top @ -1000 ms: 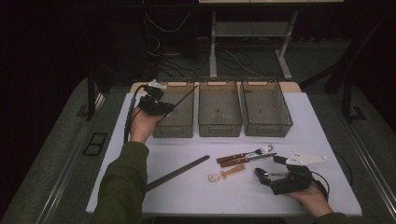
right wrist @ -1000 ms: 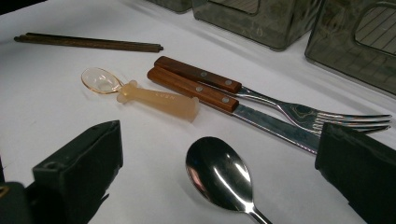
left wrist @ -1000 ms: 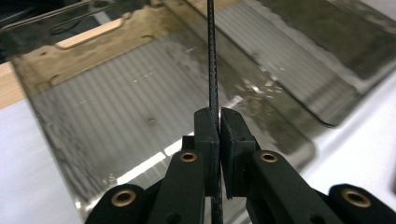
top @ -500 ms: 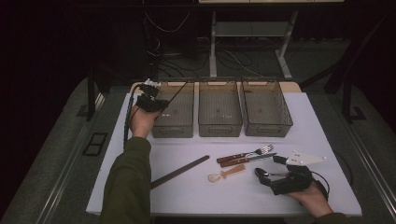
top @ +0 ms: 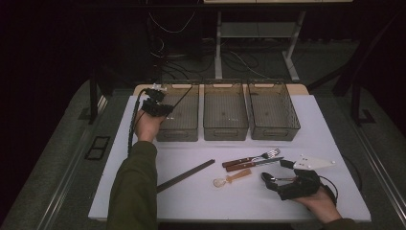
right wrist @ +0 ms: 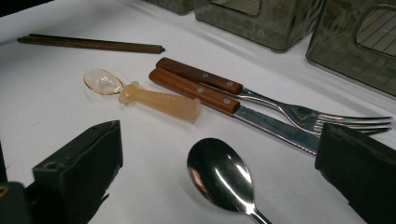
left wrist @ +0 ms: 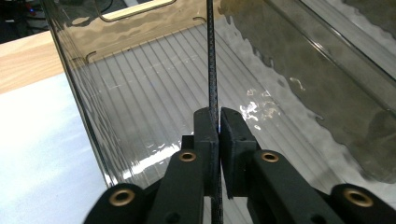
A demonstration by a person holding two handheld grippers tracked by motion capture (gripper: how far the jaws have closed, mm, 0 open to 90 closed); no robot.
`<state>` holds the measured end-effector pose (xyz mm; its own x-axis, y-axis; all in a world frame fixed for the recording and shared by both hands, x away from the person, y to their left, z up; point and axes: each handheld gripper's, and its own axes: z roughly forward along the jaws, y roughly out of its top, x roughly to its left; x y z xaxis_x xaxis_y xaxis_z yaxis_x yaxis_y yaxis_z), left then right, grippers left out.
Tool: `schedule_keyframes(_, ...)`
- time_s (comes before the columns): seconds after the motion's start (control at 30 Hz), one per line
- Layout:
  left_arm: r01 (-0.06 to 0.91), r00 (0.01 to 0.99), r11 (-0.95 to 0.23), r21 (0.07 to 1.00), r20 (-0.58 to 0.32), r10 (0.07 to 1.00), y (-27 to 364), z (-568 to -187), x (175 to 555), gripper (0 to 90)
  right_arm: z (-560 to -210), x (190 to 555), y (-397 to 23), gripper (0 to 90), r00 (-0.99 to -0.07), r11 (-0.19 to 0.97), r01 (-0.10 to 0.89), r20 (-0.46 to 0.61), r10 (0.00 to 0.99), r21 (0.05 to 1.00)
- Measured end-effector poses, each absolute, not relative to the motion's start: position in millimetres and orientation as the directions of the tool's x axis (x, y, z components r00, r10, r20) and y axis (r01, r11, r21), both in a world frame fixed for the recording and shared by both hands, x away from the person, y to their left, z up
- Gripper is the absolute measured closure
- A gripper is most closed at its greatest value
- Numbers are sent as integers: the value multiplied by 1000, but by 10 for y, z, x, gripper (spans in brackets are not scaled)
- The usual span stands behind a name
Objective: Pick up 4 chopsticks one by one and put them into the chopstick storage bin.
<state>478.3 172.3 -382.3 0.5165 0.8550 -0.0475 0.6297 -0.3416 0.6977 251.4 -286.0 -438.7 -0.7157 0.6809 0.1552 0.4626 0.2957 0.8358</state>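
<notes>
A thin dark stick (left wrist: 212, 70), probably a chopstick, is clamped in the left gripper (top: 158, 106) and slants over the leftmost bin (top: 178, 129), not yet dropped. All three bins look empty. The right gripper (right wrist: 219, 172) sits with jaws apart around the metal spoon (right wrist: 222, 175); fork (right wrist: 299, 112), knife (right wrist: 224, 100), small plastic spoon (right wrist: 140, 93) and a second dark stick (top: 186, 175) remain on the table (top: 335, 143).

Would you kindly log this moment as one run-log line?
left gripper: shut on thin black stick | over left bin | right gripper: open, around spoon
</notes>
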Motion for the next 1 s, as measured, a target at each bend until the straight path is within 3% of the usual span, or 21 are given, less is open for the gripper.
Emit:
schedule_keyframes(0.17, 617, 528, -360, 700, -29, 849, 1706, -3812, 4772, 716, -4385, 2512, -2859, 11, -716, 296, 462, 155, 681, 836)
schedule_keyframes(0.53, 565, 615, -405, 719, -39, 788, 1689, -3667, 4646, 514, -4387, 2513, -2852, 11, -718, 300, 459, 150, 680, 836)
schedule_keyframes(1.0, 477, 720, -447, 757, -44, 693, 1622, -3542, 4238, 353, -4389, 2512, -2860, 11, -715, 299, 464, 153, 682, 834)
